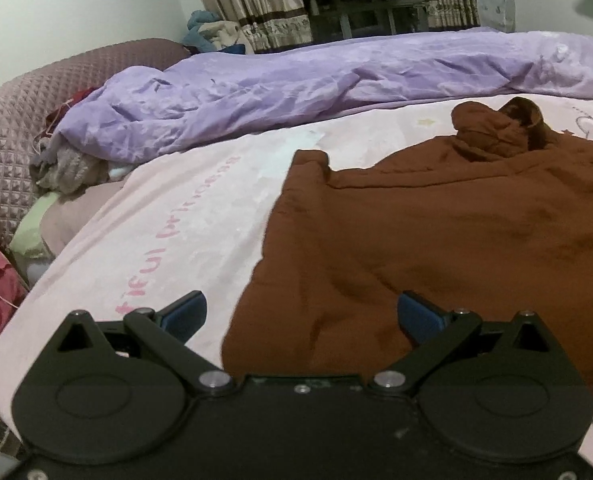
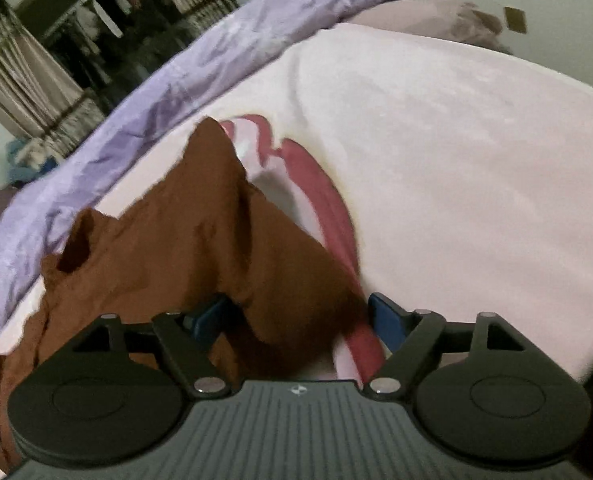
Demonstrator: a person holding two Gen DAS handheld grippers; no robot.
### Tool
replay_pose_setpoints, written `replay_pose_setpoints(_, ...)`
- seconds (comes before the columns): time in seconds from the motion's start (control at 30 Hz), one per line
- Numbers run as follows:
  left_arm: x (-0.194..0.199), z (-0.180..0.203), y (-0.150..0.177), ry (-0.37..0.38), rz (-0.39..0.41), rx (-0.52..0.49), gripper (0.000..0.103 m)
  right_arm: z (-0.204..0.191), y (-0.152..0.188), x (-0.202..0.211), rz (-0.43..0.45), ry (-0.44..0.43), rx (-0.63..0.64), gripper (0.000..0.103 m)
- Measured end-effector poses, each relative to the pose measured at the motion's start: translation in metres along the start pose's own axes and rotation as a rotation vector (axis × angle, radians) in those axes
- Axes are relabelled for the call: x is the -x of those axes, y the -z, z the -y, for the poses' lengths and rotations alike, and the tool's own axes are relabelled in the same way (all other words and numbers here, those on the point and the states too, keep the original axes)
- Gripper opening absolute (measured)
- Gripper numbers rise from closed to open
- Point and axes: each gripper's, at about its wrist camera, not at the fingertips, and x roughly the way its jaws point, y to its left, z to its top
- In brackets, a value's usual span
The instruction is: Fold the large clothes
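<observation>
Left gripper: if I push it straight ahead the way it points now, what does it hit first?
Most likely the brown garment. The left gripper is open, and the garment's near edge lies directly ahead between its fingers, spread on the pink bedsheet. Depth is unclear, so contact may come sooner than it looks.

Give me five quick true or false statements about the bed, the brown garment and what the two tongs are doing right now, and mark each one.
1. The left tongs are open above the near edge of the brown garment. True.
2. The purple duvet lies spread over the brown garment. False: it is bunched along the far side of the bed, beyond the garment.
3. The right tongs are shut flat with nothing between them. False: they are open, with a raised fold of brown cloth between the jaws.
4. The pink bedsheet carries printed pink lettering. True.
5. The brown garment is already folded into a neat square. False: it lies spread out and rumpled.
</observation>
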Motion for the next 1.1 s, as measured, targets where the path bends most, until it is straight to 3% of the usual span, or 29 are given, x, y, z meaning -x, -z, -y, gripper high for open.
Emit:
replay_pose_setpoints(0.1, 0.001, 0.003, 0.0, 0.001, 0.004, -0.012, 0.103, 0.003, -0.009, -0.006, -0.002, -0.041, -0.079, 0.088)
replay_pose_setpoints(0.17, 0.001, 0.002, 0.001, 0.008, 0.004, -0.01, 0.103, 0.006, -0.01, -0.012, 0.001, -0.073, -0.103, 0.093)
replay_pose_setpoints(0.2, -0.001, 0.002, 0.001, 0.01, 0.0, -0.009, 0.103, 0.002, -0.009, -0.017, 0.014, -0.084, -0.055, 0.085)
replay_pose_setpoints(0.23, -0.002, 0.002, 0.001, 0.011, -0.005, -0.008, 0.103, -0.004, -0.009, -0.019, 0.014, -0.053, 0.004, 0.067)
replay_pose_setpoints(0.27, -0.003, 0.002, 0.001, 0.01, -0.01, -0.005, 0.103, -0.011, -0.008, -0.017, 0.004, -0.011, 0.056, 0.06)
replay_pose_setpoints(0.33, -0.003, 0.002, 0.001, 0.014, -0.012, -0.002, 0.103, -0.026, -0.003, -0.001, 0.035, 0.021, 0.124, 0.032)
replay_pose_setpoints(0.47, -0.004, 0.003, 0.002, 0.013, -0.018, -0.011, 0.103, -0.051, 0.003, 0.018, 0.057, -0.015, 0.2, 0.033)
replay_pose_setpoints(0.63, -0.005, 0.002, 0.002, 0.018, -0.025, -0.003, 0.103, -0.056, 0.006, -0.015, 0.01, 0.105, 0.254, 0.067)
replay_pose_setpoints(0.7, -0.006, 0.002, 0.003, 0.021, -0.028, 0.001, 0.103, -0.042, 0.005, -0.027, 0.001, 0.062, 0.207, 0.062)
replay_pose_setpoints(0.73, -0.007, 0.002, 0.003, 0.021, -0.03, 0.0, 0.103, -0.038, 0.004, -0.028, 0.013, 0.035, 0.181, 0.039)
replay_pose_setpoints(0.8, -0.007, 0.004, 0.002, 0.016, -0.032, -0.009, 0.103, -0.037, 0.0, -0.021, 0.011, -0.028, 0.154, 0.027)
replay_pose_setpoints(0.93, -0.006, 0.006, 0.001, 0.007, -0.031, -0.021, 0.103, -0.056, 0.008, 0.003, 0.098, 0.001, 0.221, 0.025)
replay_pose_setpoints(1.03, -0.008, 0.004, 0.003, 0.015, -0.034, -0.012, 0.103, -0.056, 0.008, -0.011, 0.072, 0.039, 0.237, 0.025)
replay_pose_setpoints(1.1, -0.009, 0.003, 0.002, 0.019, -0.035, -0.007, 0.103, -0.048, 0.01, -0.018, 0.068, 0.036, 0.182, 0.025)
